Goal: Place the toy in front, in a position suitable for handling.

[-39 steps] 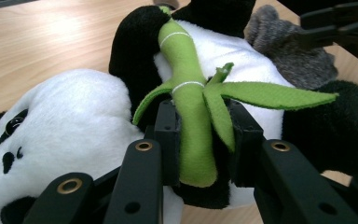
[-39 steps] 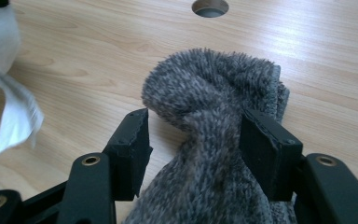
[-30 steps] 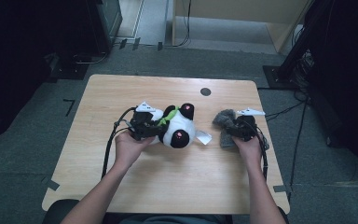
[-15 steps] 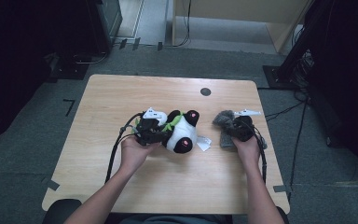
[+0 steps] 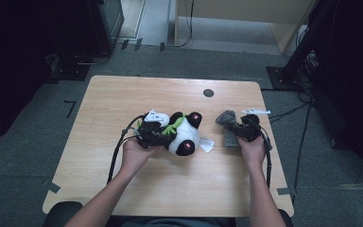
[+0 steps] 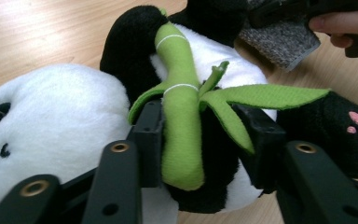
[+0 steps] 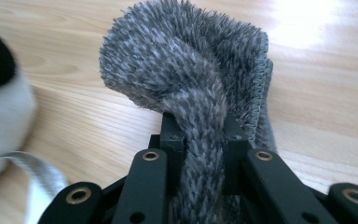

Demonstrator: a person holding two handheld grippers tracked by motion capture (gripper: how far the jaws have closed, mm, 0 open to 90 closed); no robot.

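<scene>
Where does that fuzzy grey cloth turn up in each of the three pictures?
High view: grey cloth right of centre, at the right gripper.
Left gripper view: top right corner.
Right gripper view: centre, pinched between the fingers.
Shared landmark: the plush panda, beside the cloth in all three.

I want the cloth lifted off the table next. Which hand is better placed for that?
The right. Its gripper has just closed on a fold of the grey cloth. The left gripper, whose jaws have just been opening, straddles the panda's green bamboo.
</scene>
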